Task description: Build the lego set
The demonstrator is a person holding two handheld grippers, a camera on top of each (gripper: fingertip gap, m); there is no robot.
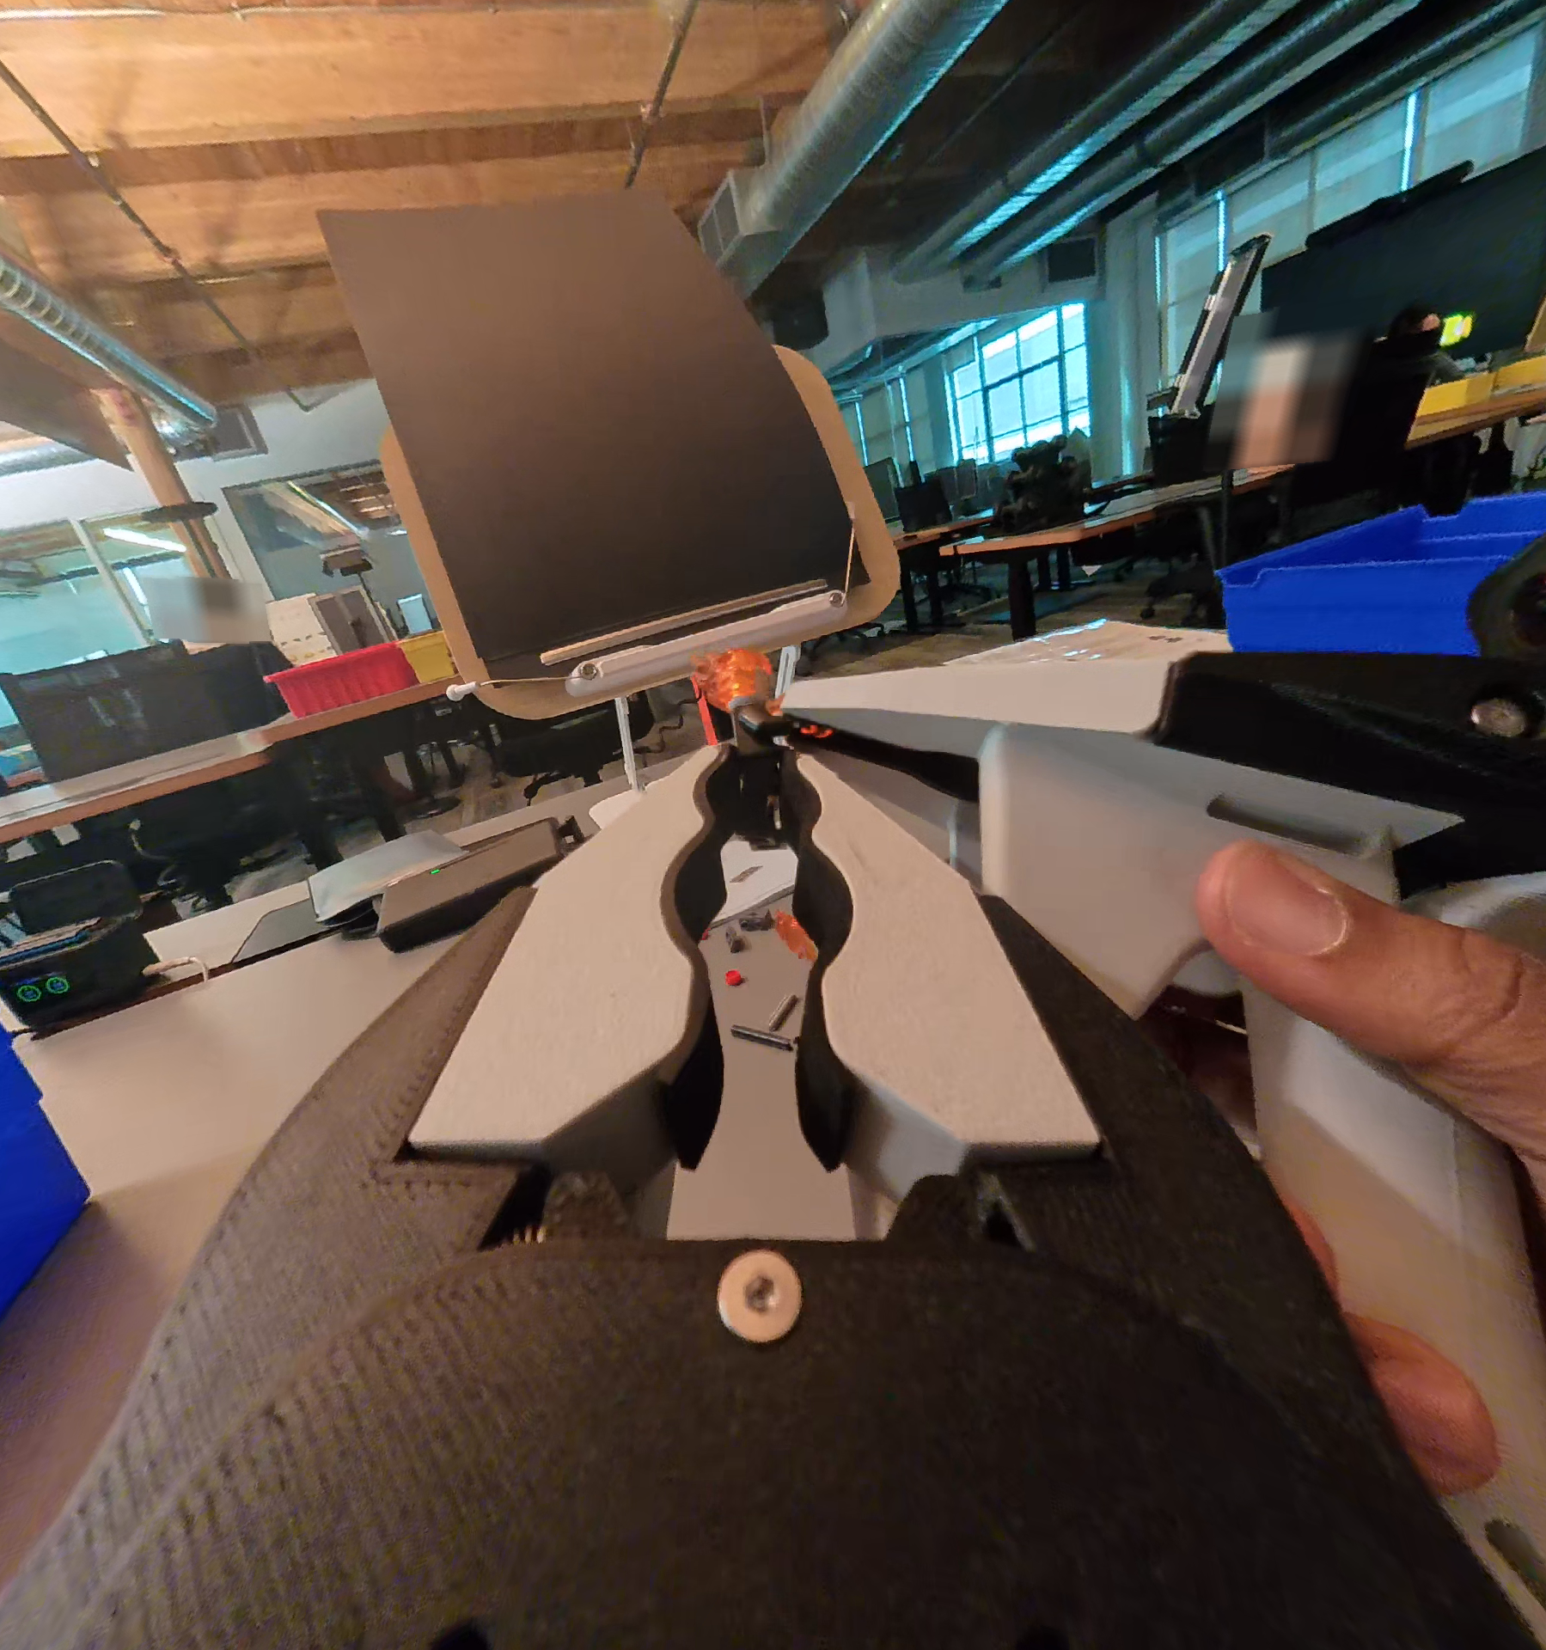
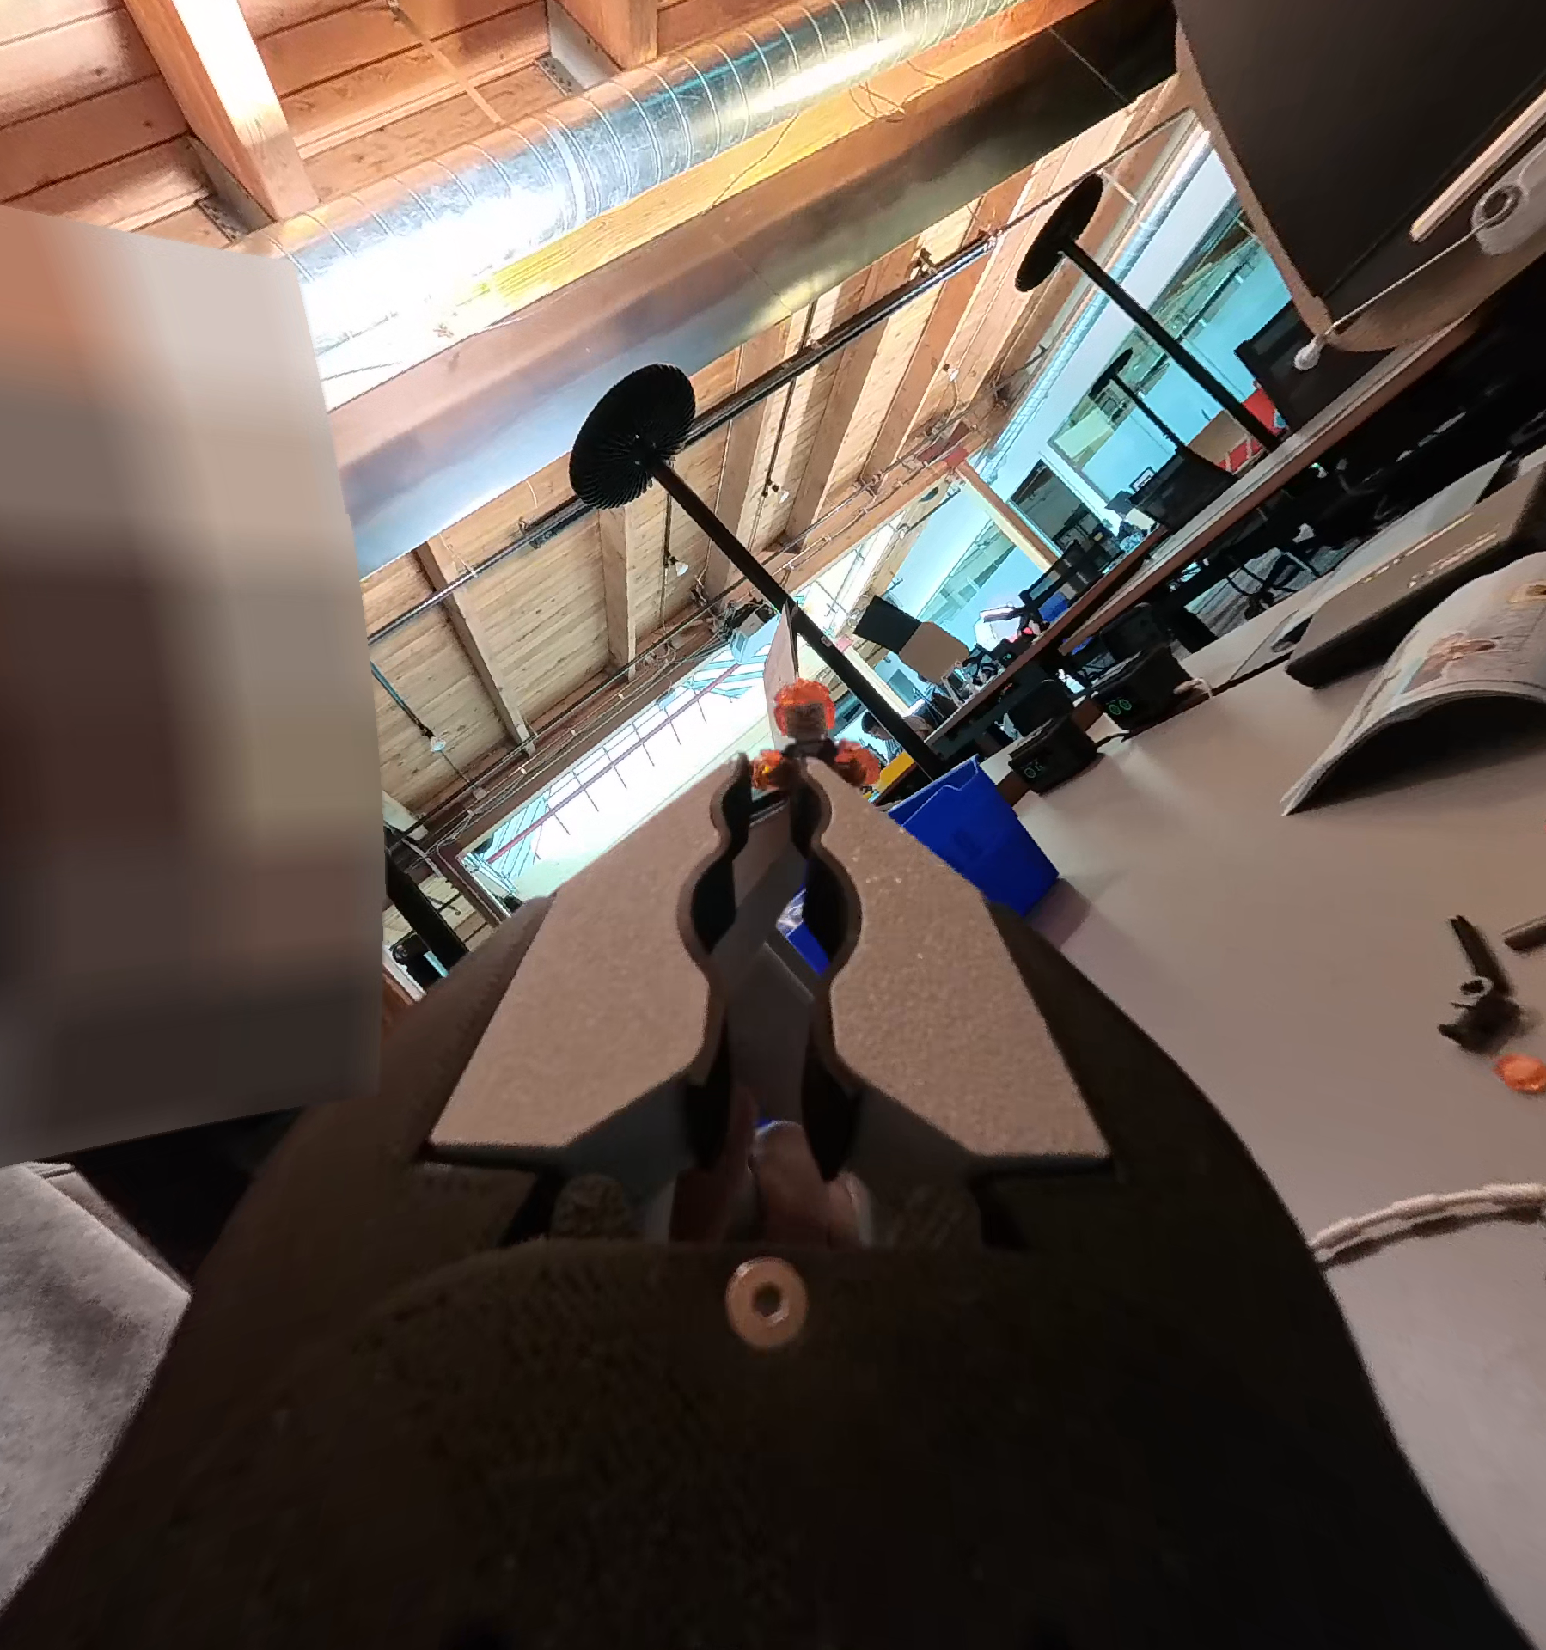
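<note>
We hold the small lego figure [image 1: 756, 750], dark-bodied with translucent orange flame pieces, aloft above the grey table [image 1: 215, 1062]: the left gripper [image 1: 758, 777] is closed narrowly on its lower body, steadying it so that the right gripper [image 1: 787, 721], coming in from the side, can close on a part near the top. In the right wrist view the right gripper's tips [image 2: 782, 790] appear pinched at the figure [image 2: 803, 728], though blur obscures the exact contact. Loose pieces [image 2: 1479, 987] lie on the table near the open instruction booklet [image 2: 1465, 679].
</note>
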